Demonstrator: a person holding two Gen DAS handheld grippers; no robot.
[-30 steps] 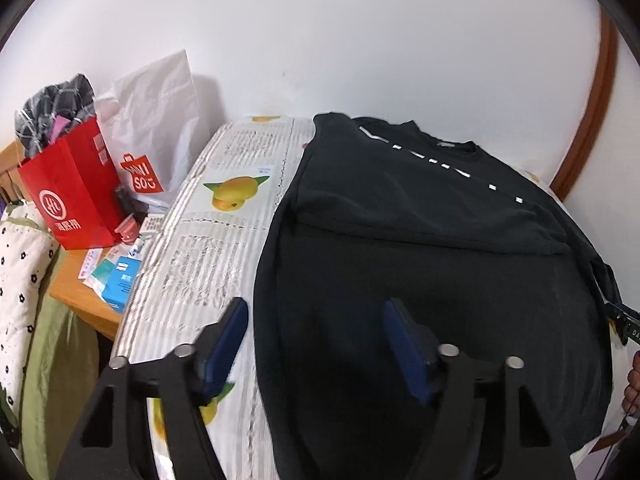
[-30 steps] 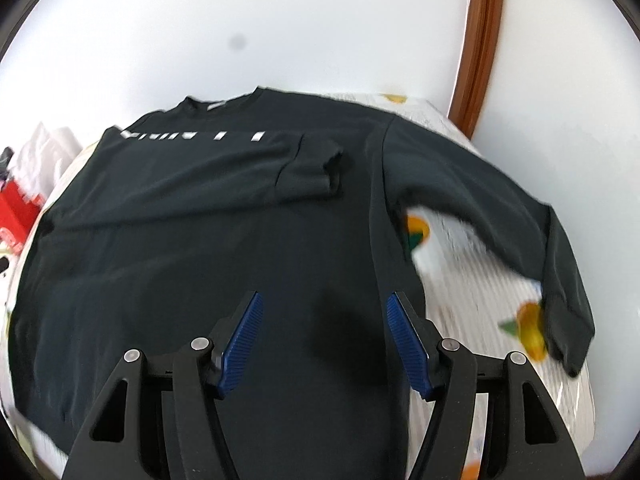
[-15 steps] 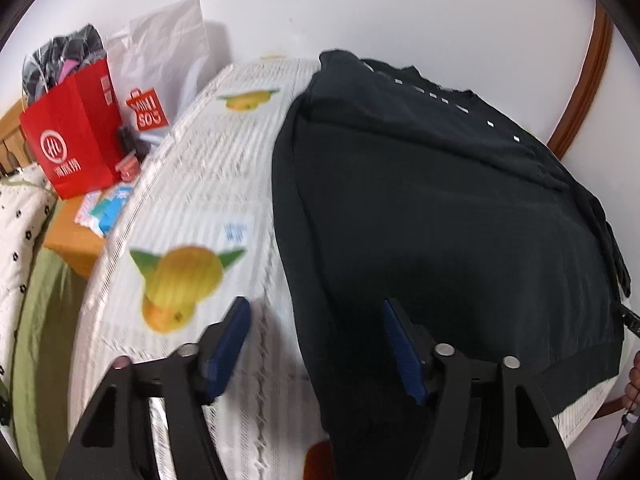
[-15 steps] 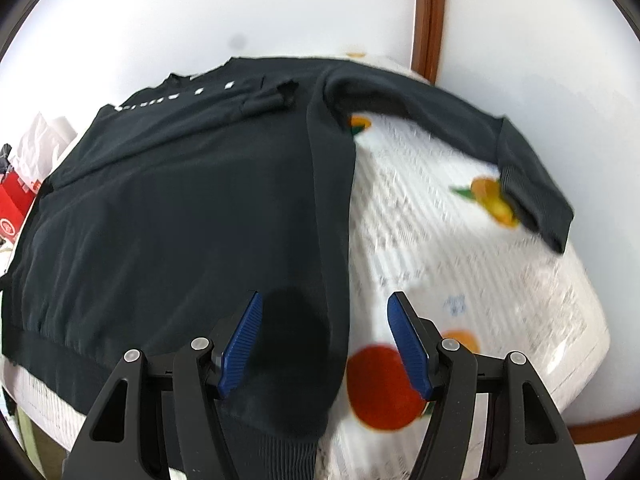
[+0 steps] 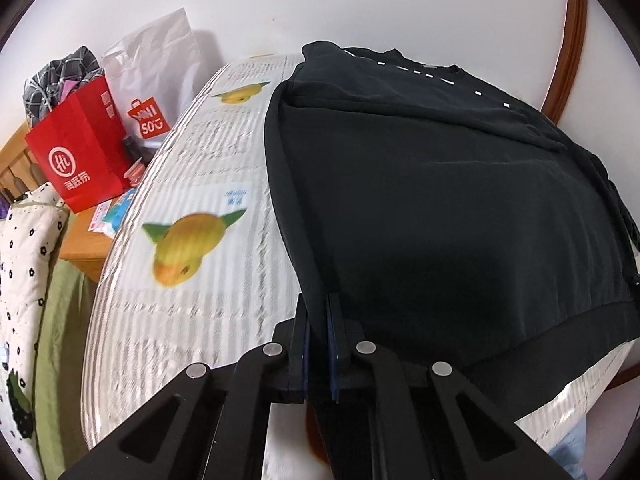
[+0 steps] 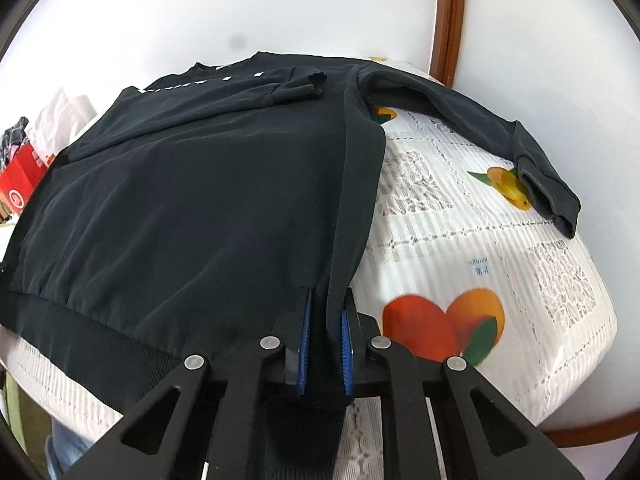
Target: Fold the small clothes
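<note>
While a black sweatshirt is spread flat over a round table covered by a white lace cloth printed with fruit, both of its lower side edges are gripped. The left gripper is seen fully closed, its blue pads pinched tight on the garment's left side seam close to the ribbed hem, with the fabric rising in a thin ridge between them. The right gripper is caught in the act of closing, its jaws drawing in on the right side seam just above the hem; a fold of dark cloth is held between the blue pads and pressed by both. From the right wrist view, one sleeve is seen folded across the chest, its ribbed cuff lying near the collar, while the other sleeve is stretched out over the tablecloth, its cuff resting on a printed orange at the table's far side. A row of small white marks is visible across the upper chest. Beside the table, in the left wrist view, a red paper bag and a white shopping bag are stood against the wall, and a spotted white quilt is seen at the left edge.
</note>
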